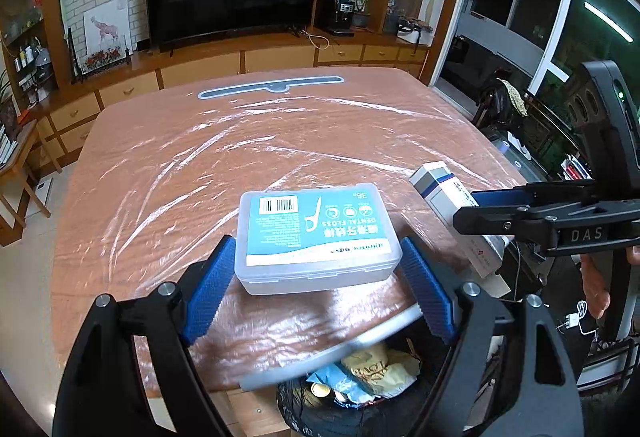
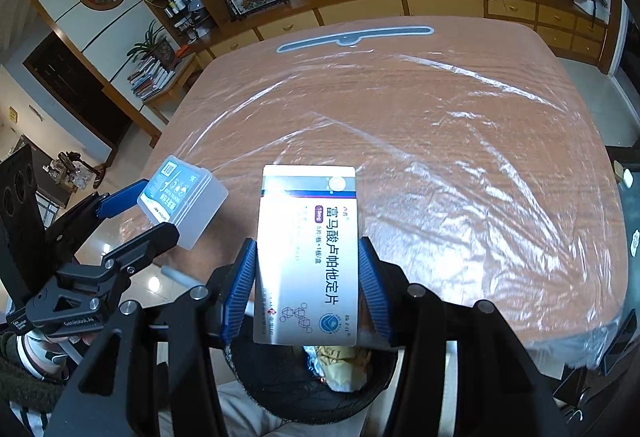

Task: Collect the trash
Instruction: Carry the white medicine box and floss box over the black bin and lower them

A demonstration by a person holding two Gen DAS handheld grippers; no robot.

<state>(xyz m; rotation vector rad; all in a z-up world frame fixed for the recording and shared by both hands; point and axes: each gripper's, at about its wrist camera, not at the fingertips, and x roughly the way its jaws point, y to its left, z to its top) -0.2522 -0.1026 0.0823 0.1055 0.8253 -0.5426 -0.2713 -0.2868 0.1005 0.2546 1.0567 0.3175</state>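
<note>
left gripper (image 1: 318,273) tilted down, clamps floss box (image 1: 316,237) above bin (image 1: 360,409) | right gripper (image 2: 308,289) tilted down, grips medicine carton (image 2: 308,257) above bin | bin's contents mostly hidden

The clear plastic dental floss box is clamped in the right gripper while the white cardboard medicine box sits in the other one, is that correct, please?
Not quite: the clear plastic dental floss box is in the left gripper, as the left wrist view shows. The white cardboard medicine box sits in the right gripper.
</note>
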